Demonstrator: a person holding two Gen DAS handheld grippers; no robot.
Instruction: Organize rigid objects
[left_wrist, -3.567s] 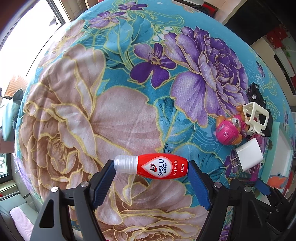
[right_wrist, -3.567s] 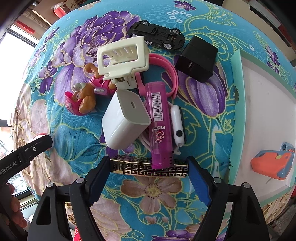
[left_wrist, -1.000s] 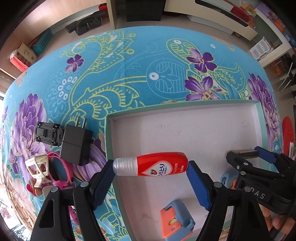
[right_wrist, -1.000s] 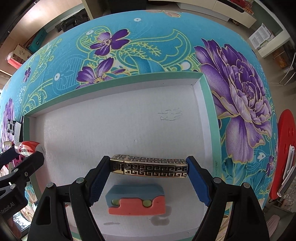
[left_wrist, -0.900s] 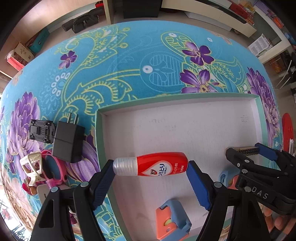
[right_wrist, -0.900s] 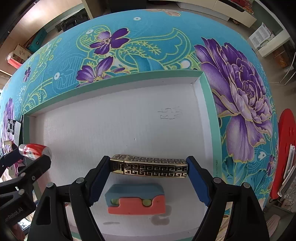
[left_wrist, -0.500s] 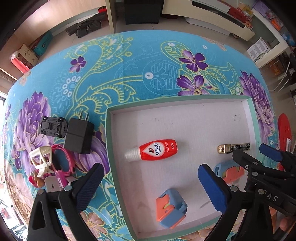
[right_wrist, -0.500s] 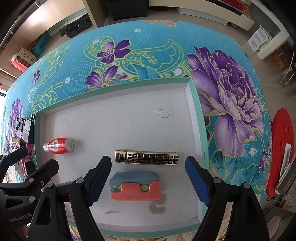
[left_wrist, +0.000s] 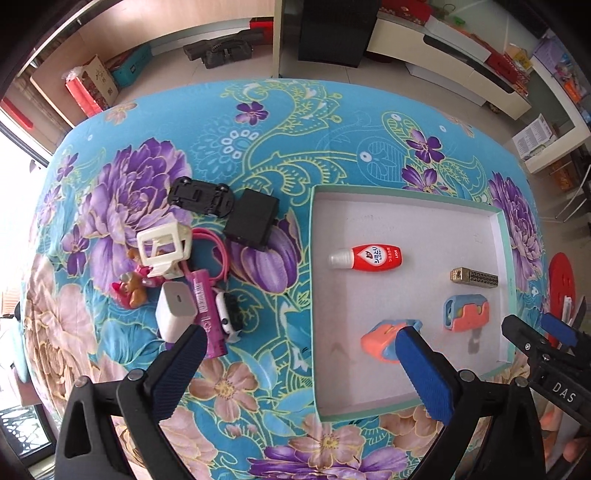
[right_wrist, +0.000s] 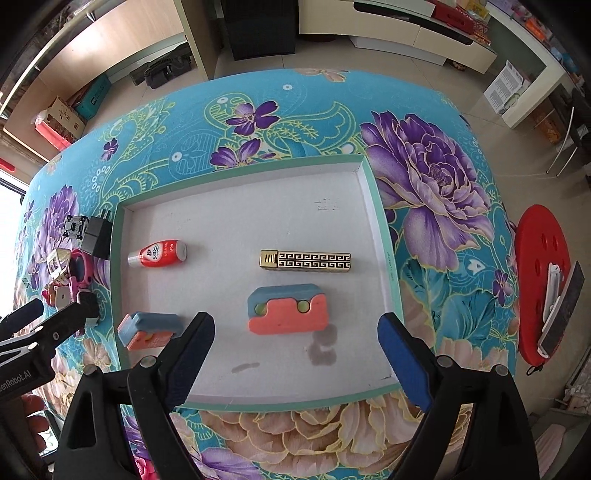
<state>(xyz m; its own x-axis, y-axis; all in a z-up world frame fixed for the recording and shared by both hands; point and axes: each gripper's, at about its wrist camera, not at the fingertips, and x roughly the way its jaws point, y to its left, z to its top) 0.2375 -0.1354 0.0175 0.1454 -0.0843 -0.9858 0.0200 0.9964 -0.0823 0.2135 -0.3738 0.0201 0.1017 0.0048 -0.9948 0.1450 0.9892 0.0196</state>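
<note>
The left wrist view alone shows the whole unsorted pile at its 9 o'clock: a black toy car (left_wrist: 201, 196), black charger (left_wrist: 252, 218), cream clip (left_wrist: 164, 245) and white plug (left_wrist: 176, 310). The right wrist view alone shows a red stool (right_wrist: 541, 284) at 3 o'clock. The left gripper (left_wrist: 295, 362) stands wide and empty. The right gripper (right_wrist: 295, 341), also empty, is opening above the tray (right_wrist: 375, 201), where the red bottle (right_wrist: 158, 254), gold lighter (right_wrist: 305, 261) and two coral-blue blocks (right_wrist: 288, 308) lie well apart on the white floor.
</note>
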